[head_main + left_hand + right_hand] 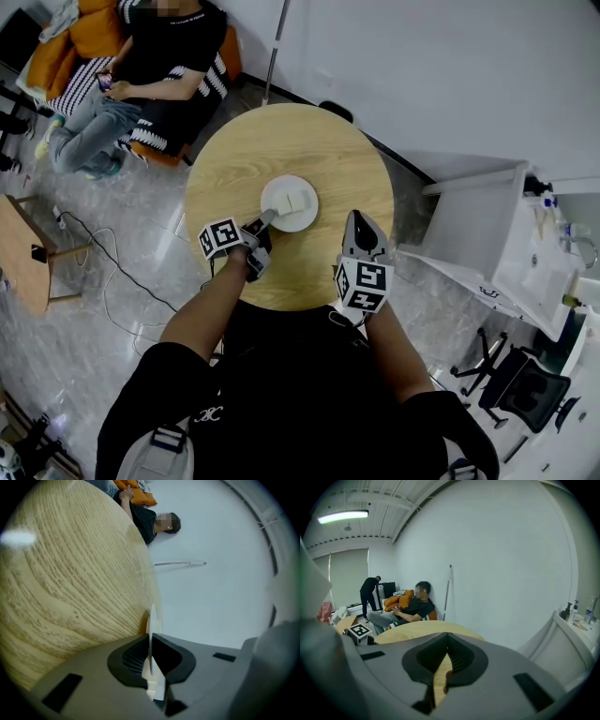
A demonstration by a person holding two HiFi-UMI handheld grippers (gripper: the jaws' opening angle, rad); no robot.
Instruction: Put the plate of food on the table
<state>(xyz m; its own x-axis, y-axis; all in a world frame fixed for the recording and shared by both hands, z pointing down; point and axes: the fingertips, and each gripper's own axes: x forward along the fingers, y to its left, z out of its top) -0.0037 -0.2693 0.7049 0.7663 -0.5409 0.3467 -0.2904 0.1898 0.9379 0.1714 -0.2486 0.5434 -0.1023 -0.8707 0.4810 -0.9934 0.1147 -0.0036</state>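
Seen from above, a round light-wood table fills the middle of the head view. A small white plate sits near the table's centre, carrying pale, squarish pieces of food. The left gripper reaches in from the near side, and its jaws are clamped on the plate's near rim. In the left gripper view the plate appears edge-on as a thin white line pinched between the dark ribbed pads, close against the wood grain of the table. Whether the plate's base touches the wood cannot be told.

The right gripper hovers over the table's right near edge, well apart from the plate. Its jaws are together with nothing in them; only a sliver of the table shows past them.

Each gripper carries a cube with black-and-white square markers; these are patterns, not words.

Beyond the table, a seated person rests on an orange sofa. A white counter with bottles stands at right.
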